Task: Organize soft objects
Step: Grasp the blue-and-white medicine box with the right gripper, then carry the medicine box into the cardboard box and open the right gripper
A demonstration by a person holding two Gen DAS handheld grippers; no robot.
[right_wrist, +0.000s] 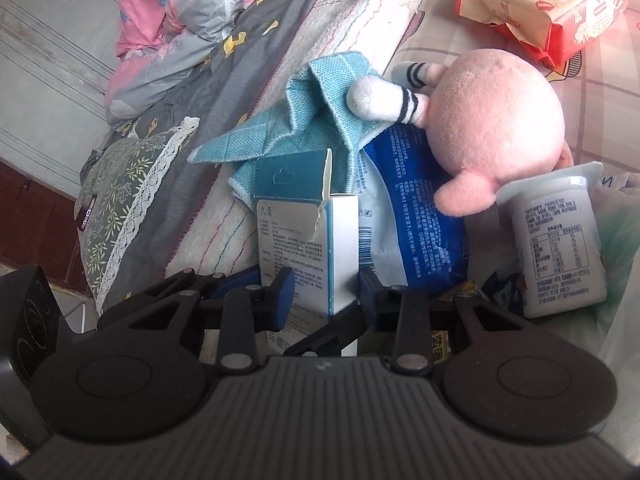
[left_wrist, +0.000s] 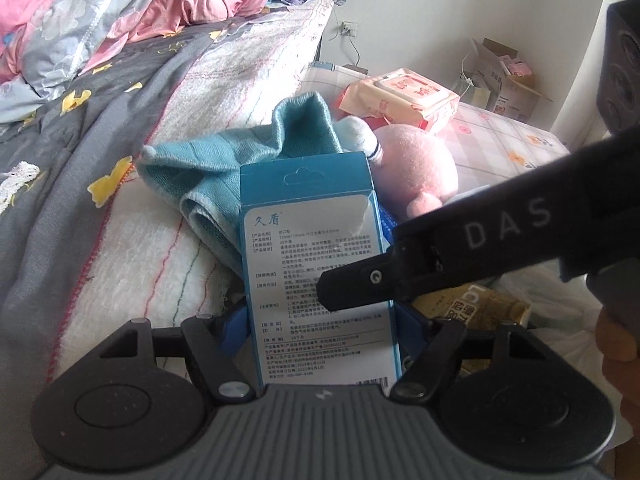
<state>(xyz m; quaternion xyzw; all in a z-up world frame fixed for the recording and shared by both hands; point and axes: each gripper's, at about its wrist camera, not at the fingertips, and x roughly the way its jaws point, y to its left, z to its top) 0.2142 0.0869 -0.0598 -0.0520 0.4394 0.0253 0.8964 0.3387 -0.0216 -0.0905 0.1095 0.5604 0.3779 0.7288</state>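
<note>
Two grippers are seen meeting at one upright blue-and-white carton (left_wrist: 316,280), which stands on the bed among a heap of soft things. In the left wrist view the left gripper (left_wrist: 322,326) has its blue pads at either side of the carton's broad printed face, and the carton's lower end is cut off behind the gripper body; whether those pads actually press the cardboard cannot be told, as the contact is hidden in shadow. The right gripper (right_wrist: 326,294) is seen in its own view clamped across the carton's narrow white side, a pad touching each face. Part of the carton's print is covered in the left view by one black finger of the right gripper, and the fine text is too small to read. Behind the carton a crumpled teal towel (right_wrist: 320,120) is draped, with the striped leg of a pink plush toy (right_wrist: 492,120) resting on it. Only the toy's rounded back is shown; its face is turned away. A blue-and-white soft packet (right_wrist: 412,220) is largely buried under the toy, and a white plastic tub (right_wrist: 560,244) leans just beside it. Further back a wet-wipe pack (right_wrist: 548,4) lies, partly cut off by the frame edge. A fingertip (left_wrist: 616,336) of the person is glimpsed at the right margin.
</note>
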